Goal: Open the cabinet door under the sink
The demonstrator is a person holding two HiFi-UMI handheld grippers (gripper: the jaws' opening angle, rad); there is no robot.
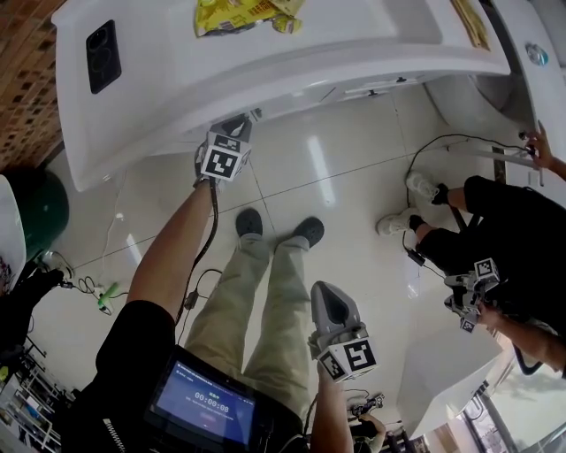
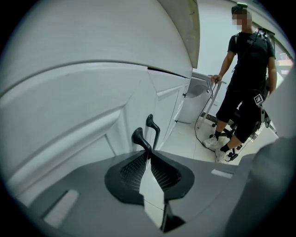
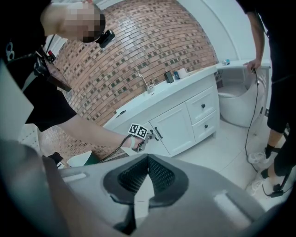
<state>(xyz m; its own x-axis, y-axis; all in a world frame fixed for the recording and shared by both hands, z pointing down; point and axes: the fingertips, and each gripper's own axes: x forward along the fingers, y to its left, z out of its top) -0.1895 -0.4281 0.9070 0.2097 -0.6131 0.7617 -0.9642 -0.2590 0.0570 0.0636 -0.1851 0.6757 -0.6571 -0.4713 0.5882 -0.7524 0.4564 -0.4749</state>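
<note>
The white cabinet (image 3: 178, 127) stands under the sink counter (image 1: 265, 62) with its doors closed. Two black handles sit side by side where the doors meet. My left gripper (image 2: 148, 152) has its jaws closed round the lower end of the nearer handle (image 2: 140, 138); the second handle (image 2: 152, 124) stands free just behind it. In the head view the left gripper (image 1: 237, 126) reaches under the counter edge, and the right gripper view shows it (image 3: 147, 135) at the door. My right gripper (image 1: 325, 292) hangs back near my legs, shut and empty (image 3: 148, 159).
A phone (image 1: 103, 55) and a yellow packet (image 1: 234, 13) lie on the counter. A second person in black (image 1: 513, 239) stands at the right beside a toilet (image 3: 238, 104), with cables (image 1: 442, 142) on the tiled floor. A green bin (image 1: 31, 208) is at the left.
</note>
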